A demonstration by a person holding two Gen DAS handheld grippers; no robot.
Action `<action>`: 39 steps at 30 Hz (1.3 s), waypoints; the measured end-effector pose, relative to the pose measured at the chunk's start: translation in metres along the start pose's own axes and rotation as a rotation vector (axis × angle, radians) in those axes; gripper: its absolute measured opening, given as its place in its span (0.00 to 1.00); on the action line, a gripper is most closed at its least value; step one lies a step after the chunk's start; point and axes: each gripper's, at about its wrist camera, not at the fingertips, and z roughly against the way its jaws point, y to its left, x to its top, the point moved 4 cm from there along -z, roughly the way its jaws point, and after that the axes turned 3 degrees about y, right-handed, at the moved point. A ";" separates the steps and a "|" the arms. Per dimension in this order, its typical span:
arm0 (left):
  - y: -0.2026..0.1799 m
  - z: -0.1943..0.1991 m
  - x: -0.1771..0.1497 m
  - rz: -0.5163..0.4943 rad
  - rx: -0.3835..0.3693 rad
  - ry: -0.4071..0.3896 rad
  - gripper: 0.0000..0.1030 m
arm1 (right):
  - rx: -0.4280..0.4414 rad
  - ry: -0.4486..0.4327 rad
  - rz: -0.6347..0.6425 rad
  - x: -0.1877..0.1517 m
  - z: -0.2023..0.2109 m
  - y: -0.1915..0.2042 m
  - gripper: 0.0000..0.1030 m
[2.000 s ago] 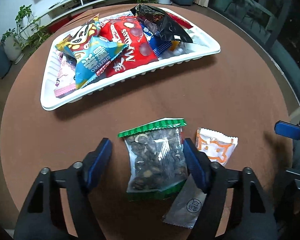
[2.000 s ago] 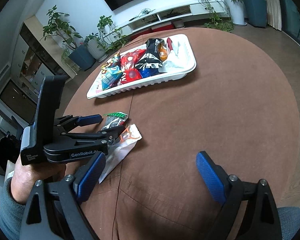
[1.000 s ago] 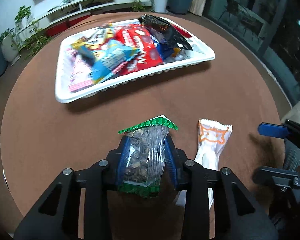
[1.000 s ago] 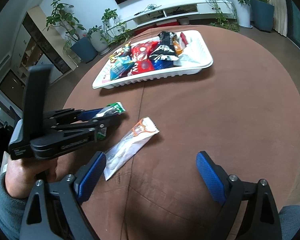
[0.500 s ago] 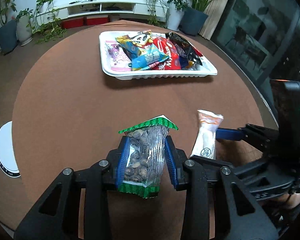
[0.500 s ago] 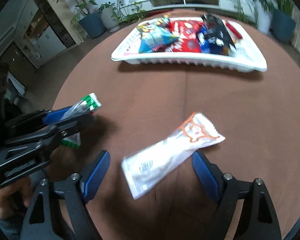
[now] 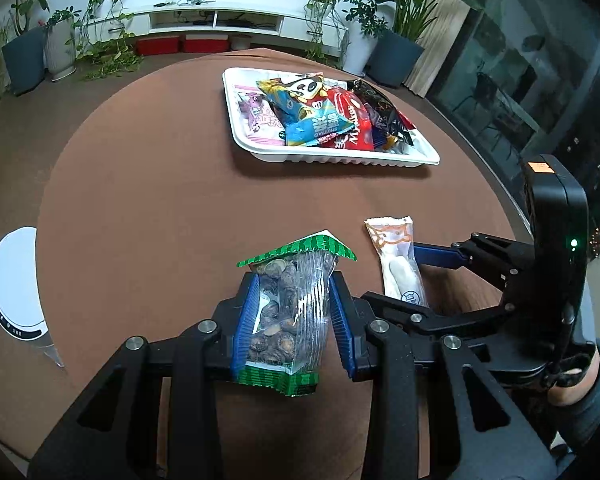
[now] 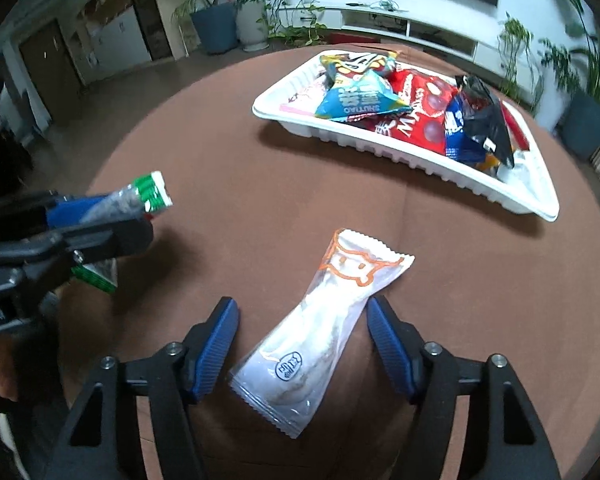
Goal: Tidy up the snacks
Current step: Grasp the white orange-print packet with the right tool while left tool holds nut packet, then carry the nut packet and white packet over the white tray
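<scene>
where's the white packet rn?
The white packet lies on the table between the closing right gripper's jaws, beside the nut bag, short of the tray.

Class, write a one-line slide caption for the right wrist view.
Right claw closing around a white snack packet on the brown table, snack tray beyond.

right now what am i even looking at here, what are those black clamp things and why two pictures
They are hand-held grippers, one in each of a person's hands, each carrying a camera that looks along its fingers. So there is one picture from the left gripper and one from the right.

The left gripper is clamped on a clear nut packet with green ends, lifted off the round brown table. The right gripper is closing around a white sachet with an orange cat drawing, which lies on the table; its pads are not pressing yet. Farther back, a white tray holds other snacks.
</scene>
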 end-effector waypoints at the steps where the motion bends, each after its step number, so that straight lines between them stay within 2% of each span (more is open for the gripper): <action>1: 0.000 -0.001 -0.001 0.001 -0.001 0.002 0.32 | -0.016 0.005 0.007 -0.001 0.000 0.000 0.64; 6: 0.000 -0.004 -0.003 0.009 -0.007 0.003 0.32 | -0.040 0.030 0.022 0.001 0.001 0.001 0.56; 10: -0.004 -0.005 -0.004 0.007 -0.015 0.006 0.32 | -0.025 0.046 0.018 0.004 0.002 -0.003 0.32; 13: -0.006 -0.005 -0.005 0.005 -0.020 0.005 0.32 | -0.016 0.066 0.018 0.003 0.001 -0.006 0.28; 21: -0.009 -0.007 -0.005 -0.002 -0.042 0.002 0.32 | 0.021 0.087 0.006 0.005 0.002 -0.015 0.22; 32: -0.014 -0.008 -0.003 0.005 -0.085 -0.006 0.32 | 0.106 0.025 -0.092 -0.005 0.024 -0.034 0.20; 39: -0.010 -0.008 0.005 0.029 -0.095 -0.014 0.32 | 0.118 -0.035 -0.202 -0.005 0.045 -0.082 0.20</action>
